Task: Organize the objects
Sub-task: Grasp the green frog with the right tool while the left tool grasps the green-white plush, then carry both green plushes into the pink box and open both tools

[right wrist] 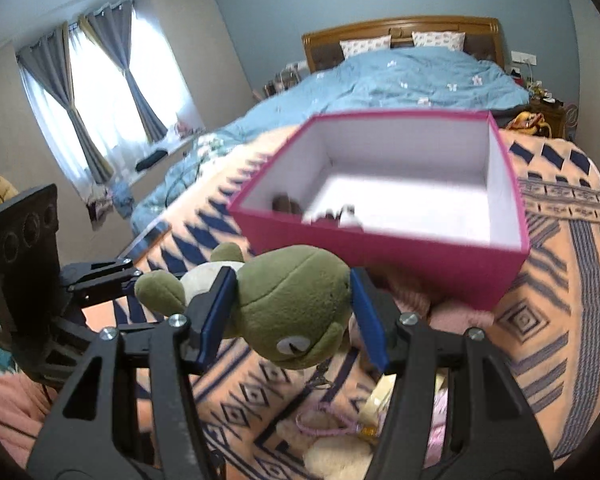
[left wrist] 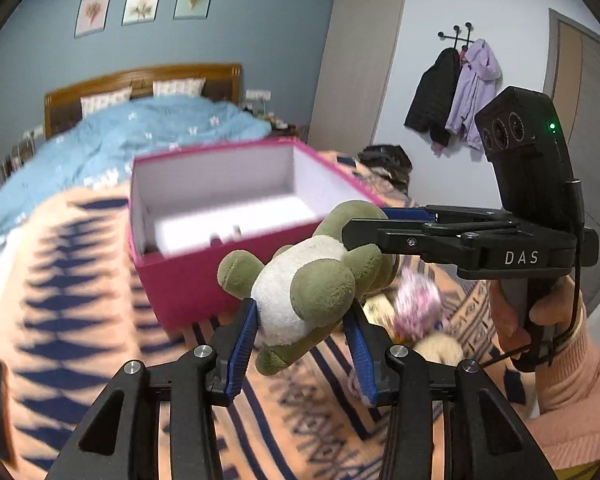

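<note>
I have the plush frog held up ahead of the pink box, left gripper pinching its body, right gripper closed on its head, so next I carry it forward over the rim and release.

A wide bed with a carved brown wooden headboard carries everything. Two white patterned pillows lean against the headboard, and a rumpled light-blue quilt with small white flowers covers the far half. The near half is spread with a peach woven blanket patterned in navy diamonds and stripes. On that blanket stands an open rectangular pink cardboard box with a white lining, small dark items blurred inside. Just in front of it lie a fluffy pink-and-white pompom, a cream plush toy and a string of pale purple beads.
</note>
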Demonstrator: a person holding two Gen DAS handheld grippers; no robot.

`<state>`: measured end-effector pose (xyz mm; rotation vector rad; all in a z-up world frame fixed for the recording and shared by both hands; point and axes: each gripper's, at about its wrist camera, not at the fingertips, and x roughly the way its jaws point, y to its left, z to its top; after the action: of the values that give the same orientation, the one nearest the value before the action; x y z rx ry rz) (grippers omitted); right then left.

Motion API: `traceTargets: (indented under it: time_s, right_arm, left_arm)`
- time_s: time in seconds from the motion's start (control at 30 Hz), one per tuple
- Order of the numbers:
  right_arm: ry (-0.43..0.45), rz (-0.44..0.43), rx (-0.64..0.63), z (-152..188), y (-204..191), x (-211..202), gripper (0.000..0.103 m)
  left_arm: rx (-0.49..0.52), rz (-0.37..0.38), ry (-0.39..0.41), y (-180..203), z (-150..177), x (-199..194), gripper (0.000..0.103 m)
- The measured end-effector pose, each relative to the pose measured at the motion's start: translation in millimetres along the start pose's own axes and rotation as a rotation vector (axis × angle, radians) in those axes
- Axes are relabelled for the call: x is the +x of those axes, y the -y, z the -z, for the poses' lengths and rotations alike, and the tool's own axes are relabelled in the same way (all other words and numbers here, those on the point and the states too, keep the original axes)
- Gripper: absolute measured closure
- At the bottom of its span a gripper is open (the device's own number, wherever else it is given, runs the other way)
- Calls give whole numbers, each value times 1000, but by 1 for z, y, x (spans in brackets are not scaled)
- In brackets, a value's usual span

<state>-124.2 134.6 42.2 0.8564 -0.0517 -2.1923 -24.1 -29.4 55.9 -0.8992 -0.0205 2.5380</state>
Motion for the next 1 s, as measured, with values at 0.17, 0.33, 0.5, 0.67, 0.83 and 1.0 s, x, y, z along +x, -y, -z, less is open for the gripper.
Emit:
traceTargets:
  time_s: [0.17,0.33,0.5,0.67,0.83,1.0]
  right_arm:
    - [57,15,-14,-35,-2,3,43]
    - [94,2,-1,-68,3,10,42]
    - [116,-8,-11,-94,5,17,43]
    - [123,2,-20,-111,8,32,42]
    - [84,18,-2,-118,20,55,42]
    - [42,32,28,-117,35,80,42]
  left_arm:
    - [19,-35,39,-10,-32,0,59]
    - [24,-60,78,-24,-62,2,59]
    - [30,-84,105,-38,-85,4,58]
    - [15,-97,108,-52,-99,14,58]
    - [-27,-111,73,-69,-105,36,56]
    - [-58,-109,29,-82,-103,59,56]
